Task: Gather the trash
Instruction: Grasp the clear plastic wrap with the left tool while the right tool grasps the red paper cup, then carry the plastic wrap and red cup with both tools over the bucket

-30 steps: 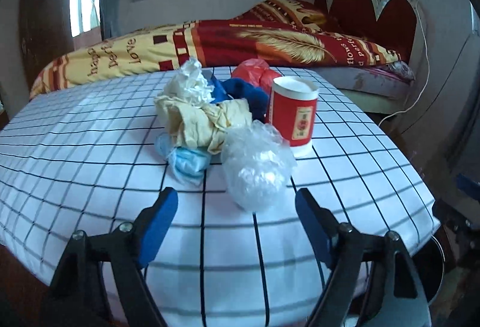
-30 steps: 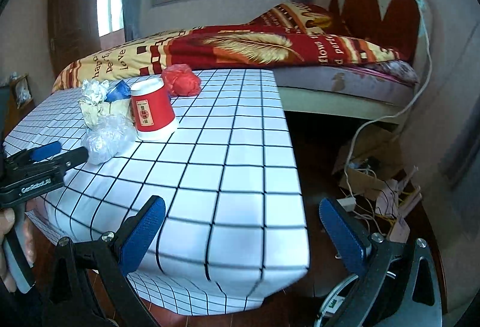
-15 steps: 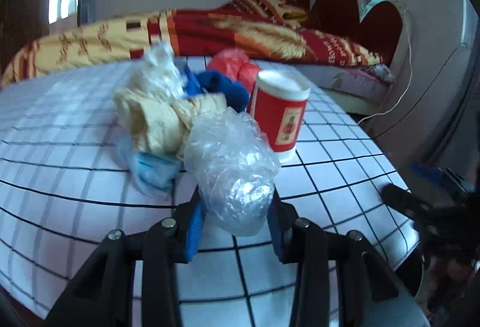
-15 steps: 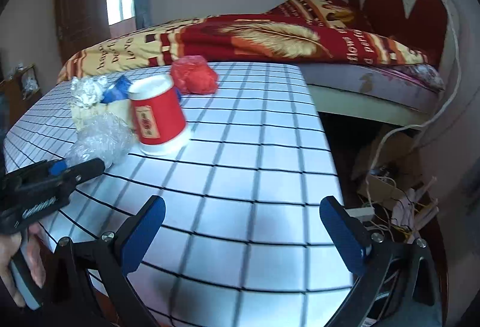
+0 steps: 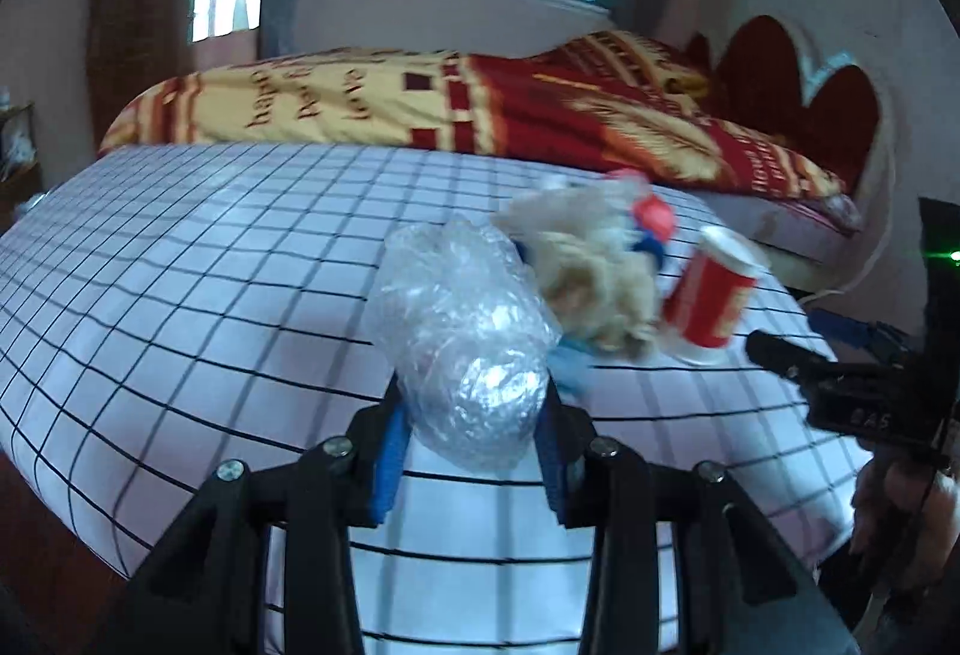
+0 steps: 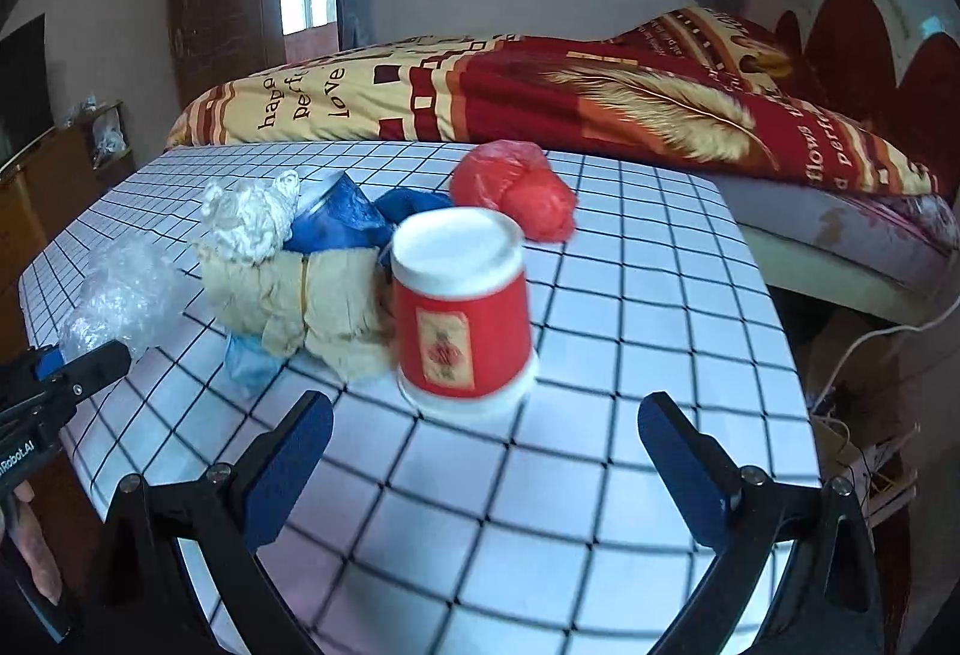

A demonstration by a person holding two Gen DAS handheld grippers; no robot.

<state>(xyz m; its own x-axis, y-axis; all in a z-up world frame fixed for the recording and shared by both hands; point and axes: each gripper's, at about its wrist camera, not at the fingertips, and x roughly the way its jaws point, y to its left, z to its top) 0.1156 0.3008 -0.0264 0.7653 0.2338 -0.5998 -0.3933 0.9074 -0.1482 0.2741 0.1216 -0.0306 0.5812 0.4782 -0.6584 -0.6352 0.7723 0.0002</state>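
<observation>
Your left gripper (image 5: 471,439) is pinching the clear plastic wad (image 5: 465,337) — blue pads pressed on both its sides; the jaws closed in on it w/in the last sec. and now hold it over the checked tablecloth (image 5: 198,265) near the table's front edge. Your right gripper (image 6: 480,457) is spread wide w/ nothing btwn the pads, hovering over the cloth just short of the red paper cup (image 6: 462,307), which stands upside down, white rim on the cloth, approx. mid-table toward the right edge. Rest of the trash sits bunched just left of the cup: beige crumpled paper (image 6: 306,295) touching the cup's side, a white tissue ball (image 6: 252,217) on top of it toward the back, a light blue mask (image 6: 249,361) poking out under it at the front, blue wrapper (image 6: 354,217) behind. Red plastic bag (image 6: 516,193) lies behind the cup, toward the far edge — close to it, can't tell if touching. Bed w/ red-and-yellow quilt (image 6: 540,84) beyond the table.
</observation>
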